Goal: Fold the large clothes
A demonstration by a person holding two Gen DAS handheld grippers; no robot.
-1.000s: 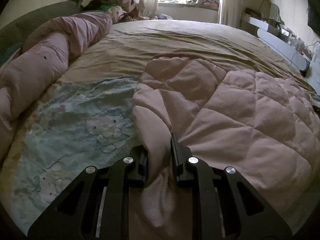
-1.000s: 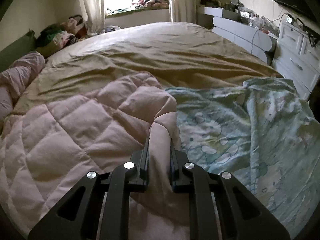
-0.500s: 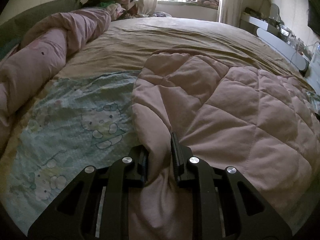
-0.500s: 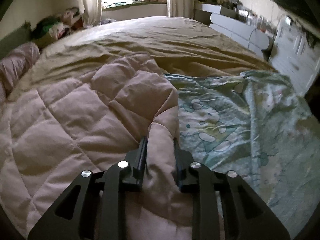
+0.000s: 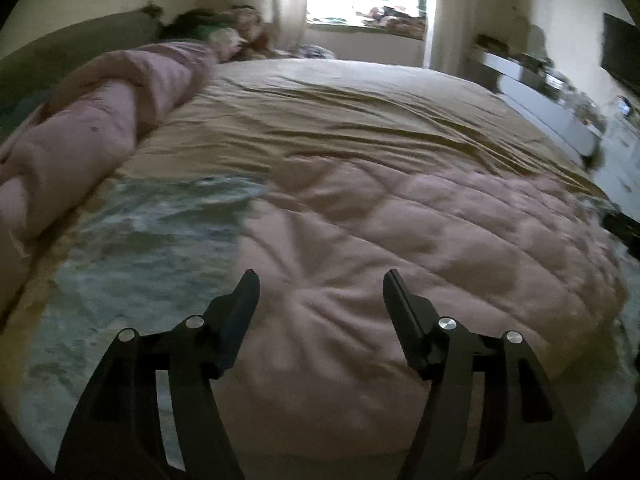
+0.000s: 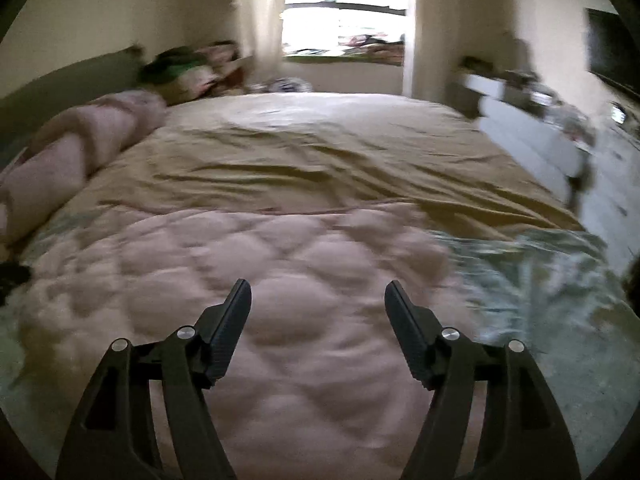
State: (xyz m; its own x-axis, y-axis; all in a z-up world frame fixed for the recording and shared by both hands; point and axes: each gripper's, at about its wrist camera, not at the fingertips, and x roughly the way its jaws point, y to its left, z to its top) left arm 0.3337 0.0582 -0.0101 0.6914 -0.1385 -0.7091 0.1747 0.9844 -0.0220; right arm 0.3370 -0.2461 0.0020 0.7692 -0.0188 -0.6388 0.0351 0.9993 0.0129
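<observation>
A pink quilted blanket lies folded on the bed over its light blue cartoon-print side. It also shows in the right wrist view, with the blue print side to its right. My left gripper is open and empty above the near left part of the pink blanket. My right gripper is open and empty above the near part of the pink blanket. Both views are blurred by motion.
A tan sheet covers the far bed. A rolled pink duvet lies along the left edge. Piled clothes sit at the far left corner. A window is beyond. White drawers and a dark screen stand at right.
Both grippers have opened and let go of the pink blanket folds they pinched. Both have lifted and pulled back, and the blanket now lies flatter on the bed.
</observation>
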